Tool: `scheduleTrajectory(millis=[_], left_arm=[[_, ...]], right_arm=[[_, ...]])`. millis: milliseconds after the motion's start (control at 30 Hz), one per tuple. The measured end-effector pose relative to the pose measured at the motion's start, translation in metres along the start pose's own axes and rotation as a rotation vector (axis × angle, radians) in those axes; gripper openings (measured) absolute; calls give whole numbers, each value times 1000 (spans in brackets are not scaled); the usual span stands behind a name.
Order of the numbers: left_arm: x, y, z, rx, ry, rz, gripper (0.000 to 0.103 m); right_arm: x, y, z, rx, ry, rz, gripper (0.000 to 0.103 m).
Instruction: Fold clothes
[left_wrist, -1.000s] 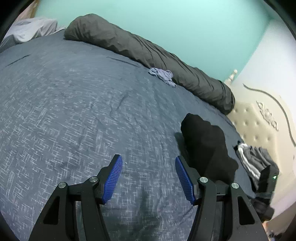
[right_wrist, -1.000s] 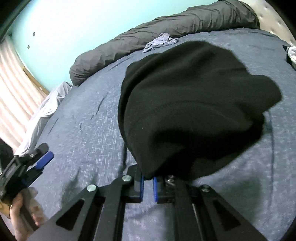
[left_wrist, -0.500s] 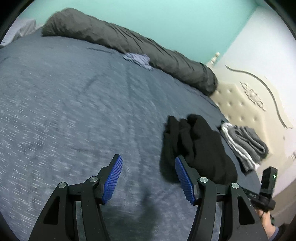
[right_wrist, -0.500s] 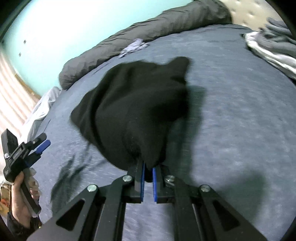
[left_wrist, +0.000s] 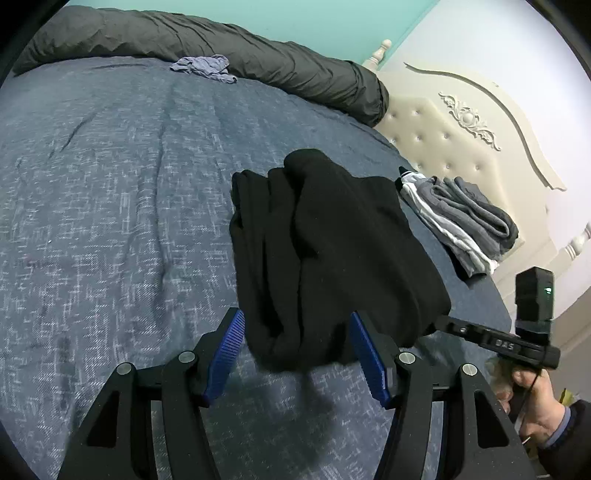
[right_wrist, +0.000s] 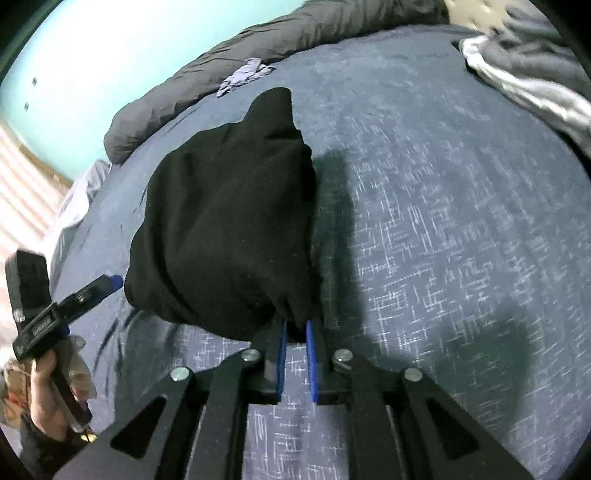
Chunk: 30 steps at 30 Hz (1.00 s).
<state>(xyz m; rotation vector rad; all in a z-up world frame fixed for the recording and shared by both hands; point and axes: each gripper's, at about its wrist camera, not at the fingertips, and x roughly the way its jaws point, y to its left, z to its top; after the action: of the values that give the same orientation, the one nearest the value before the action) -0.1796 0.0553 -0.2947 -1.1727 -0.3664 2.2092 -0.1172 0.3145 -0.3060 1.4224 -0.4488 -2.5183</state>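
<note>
Black garment (right_wrist: 229, 229) now bunched narrower in right claw (right_wrist: 294, 334)

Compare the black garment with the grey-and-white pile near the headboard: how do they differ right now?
The black fleece garment is bunched and loosely draped; the grey-and-white folded clothes lie in flat stacked layers. The black garment is pinched at one edge by the right gripper; the folded clothes lie untouched by either gripper. The black garment is one dark colour; the pile is two-toned. Both are over the blue bedspread.
</note>
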Motion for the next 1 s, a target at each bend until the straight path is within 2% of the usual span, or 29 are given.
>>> scheduleTrajectory(millis=[133, 200, 233, 300, 367, 500, 633, 667, 700, 833, 1000], left_arm=[[11, 4, 2, -21, 30, -14, 63], [17, 5, 1, -30, 50, -31, 63], [19, 3, 1, -25, 56, -34, 62], [20, -1, 1, 3, 64, -39, 51], [20, -5, 1, 35, 65, -39, 31], [20, -10, 0, 64, 59, -33, 15], [15, -11, 0, 77, 46, -40, 12], [14, -10, -1, 77, 45, -40, 11], [13, -9, -1, 76, 46, -39, 11], [15, -2, -4, 51, 57, -49, 10], [19, -1, -6, 55, 66, -50, 10]], right_arm=[[-9, -4, 5, -2, -35, 16, 16], [-9, -4, 8, -7, -39, 21, 24], [-8, -3, 10, -11, -40, 23, 24], [-6, -3, 13, -19, -41, 26, 24], [-4, -2, 17, -27, -43, 30, 24], [0, -1, 20, -31, -40, 40, 24], [1, -2, 22, -36, -49, 54, 23], [-1, -2, 22, -45, -55, 56, 13], [-2, -1, 22, -54, -60, 58, 6], [-8, 2, 24, -90, -87, 16, 3], [5, -25, 24, 18, -67, -30, 2]])
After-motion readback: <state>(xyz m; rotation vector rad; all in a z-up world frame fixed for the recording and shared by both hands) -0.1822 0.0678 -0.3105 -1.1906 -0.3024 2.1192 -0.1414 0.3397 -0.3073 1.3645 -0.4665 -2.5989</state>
